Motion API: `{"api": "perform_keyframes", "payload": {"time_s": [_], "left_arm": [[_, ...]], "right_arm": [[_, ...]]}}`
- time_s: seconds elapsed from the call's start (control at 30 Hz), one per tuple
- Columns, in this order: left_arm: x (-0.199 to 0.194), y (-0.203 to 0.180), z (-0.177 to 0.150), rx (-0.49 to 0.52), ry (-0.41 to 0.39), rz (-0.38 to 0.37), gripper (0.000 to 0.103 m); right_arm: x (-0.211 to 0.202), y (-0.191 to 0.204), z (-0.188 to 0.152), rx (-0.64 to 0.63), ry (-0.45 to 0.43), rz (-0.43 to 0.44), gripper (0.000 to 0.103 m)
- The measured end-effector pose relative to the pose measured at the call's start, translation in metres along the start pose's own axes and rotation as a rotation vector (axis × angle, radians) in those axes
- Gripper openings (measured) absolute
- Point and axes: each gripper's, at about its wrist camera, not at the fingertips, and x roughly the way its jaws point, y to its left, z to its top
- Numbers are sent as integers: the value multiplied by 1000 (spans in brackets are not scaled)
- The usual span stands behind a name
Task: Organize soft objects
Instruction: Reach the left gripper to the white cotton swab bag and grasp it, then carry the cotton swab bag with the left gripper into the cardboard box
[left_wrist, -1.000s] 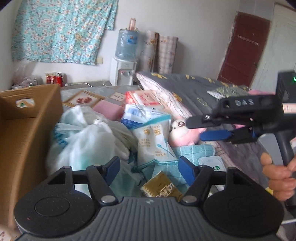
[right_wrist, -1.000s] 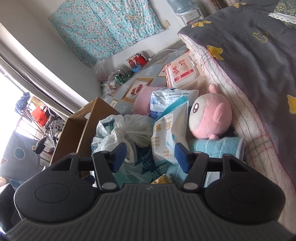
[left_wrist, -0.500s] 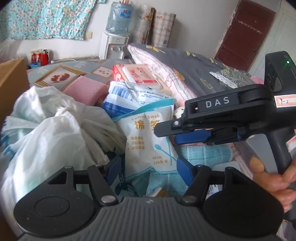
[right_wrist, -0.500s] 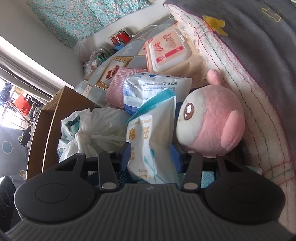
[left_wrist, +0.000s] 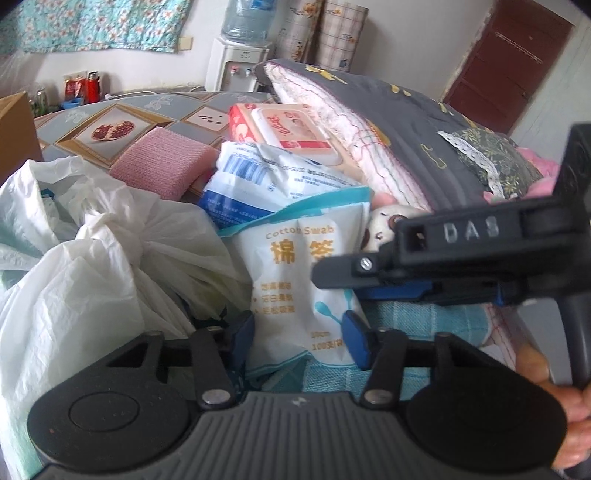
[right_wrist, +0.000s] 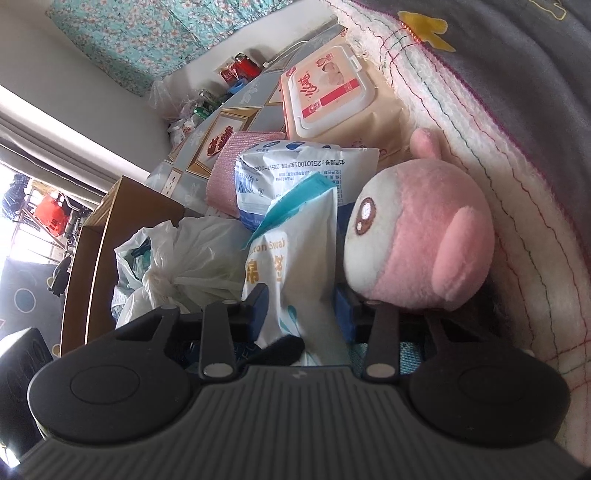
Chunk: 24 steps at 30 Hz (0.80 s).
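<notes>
Both grippers, wider and higher a second ago, now close on the white cotton-swab pouch (left_wrist: 303, 291) at centre frame: left gripper (left_wrist: 300, 332), right gripper (right_wrist: 301, 306); pickup looks imminent.

White soft plastic pouch with teal top edge (left_wrist: 306, 280) reads "Cotton Swab" plus orange Chinese characters, black right gripper body (left_wrist: 469, 236) carries raised letters "DAS", white-and-blue crinkled plastic pack (right_wrist: 314, 166) shows upside-down small print, partly "2510", rest too small to read.
</notes>
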Motion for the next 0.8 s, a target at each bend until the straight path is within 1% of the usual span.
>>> {"api": "perform_keyframes", "payload": {"time_s": [0.03,0.1,0.17,0.3,0.43,0.6,0.8], "left_arm": [[-1,1,0,-1,-3,3,43],[-3,2,1,-4,-10,10,33],[-7,2,1,-4,-20,7,31],[-20,-2,3,7,-48,12,30],[-39,-7,6,14,-87,7,30],[-72,-17,10,40,-143,8,30],[-119,-28,7,75,-223,34,29]], "right_arm": [[0,-1,-1,1,-2,-2,29],[-2,-1,-2,8,-8,5,26],[-5,1,-3,2,-21,12,25],[-15,8,-5,-11,-47,25,24],[-34,20,-4,-25,-84,48,24],[-63,35,-8,-38,-127,97,24],[-92,60,-17,-69,-162,169,24]]}}
